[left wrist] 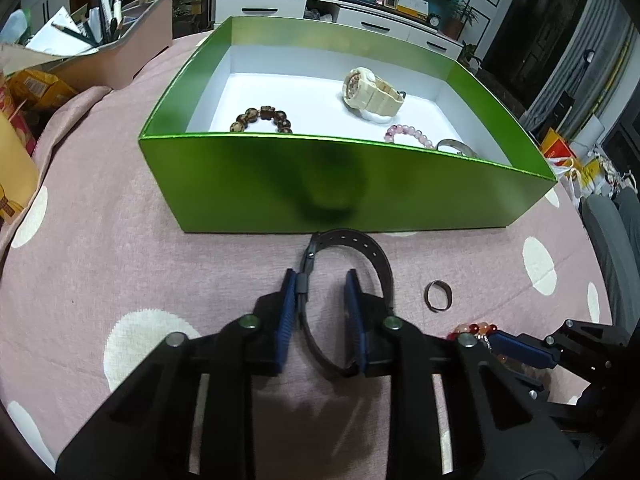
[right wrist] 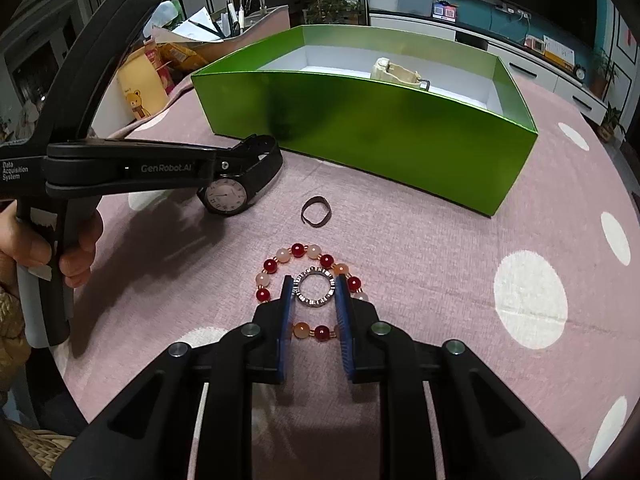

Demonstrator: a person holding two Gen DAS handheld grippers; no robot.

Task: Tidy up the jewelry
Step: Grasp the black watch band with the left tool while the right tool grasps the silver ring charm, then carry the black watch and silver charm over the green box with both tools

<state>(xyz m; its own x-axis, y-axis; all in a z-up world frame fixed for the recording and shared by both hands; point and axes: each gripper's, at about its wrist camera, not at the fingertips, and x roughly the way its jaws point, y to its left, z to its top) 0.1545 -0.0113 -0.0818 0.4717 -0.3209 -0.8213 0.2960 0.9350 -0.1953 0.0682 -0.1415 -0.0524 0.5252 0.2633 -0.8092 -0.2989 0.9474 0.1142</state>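
Note:
A green box (left wrist: 280, 176) holds a cream watch (left wrist: 372, 92), a brown bead bracelet (left wrist: 262, 118), a pink bead bracelet (left wrist: 408, 134) and a silver bangle (left wrist: 456, 147). My left gripper (left wrist: 322, 284) is around the strap of a black watch (right wrist: 232, 192) in front of the box, its pads touching the strap at the left. My right gripper (right wrist: 314, 288) is shut on a silver ring (right wrist: 314, 289), held over a red and peach bead bracelet (right wrist: 298, 264) on the cloth. A small dark ring (right wrist: 316, 211) lies between the watch and the bracelet.
The table has a pink cloth with white dots (right wrist: 532, 300). A pink organizer with pens (left wrist: 116, 44) and snack packs (left wrist: 32, 84) stand at the far left. A yellow bear bag (right wrist: 140, 92) stands left of the box.

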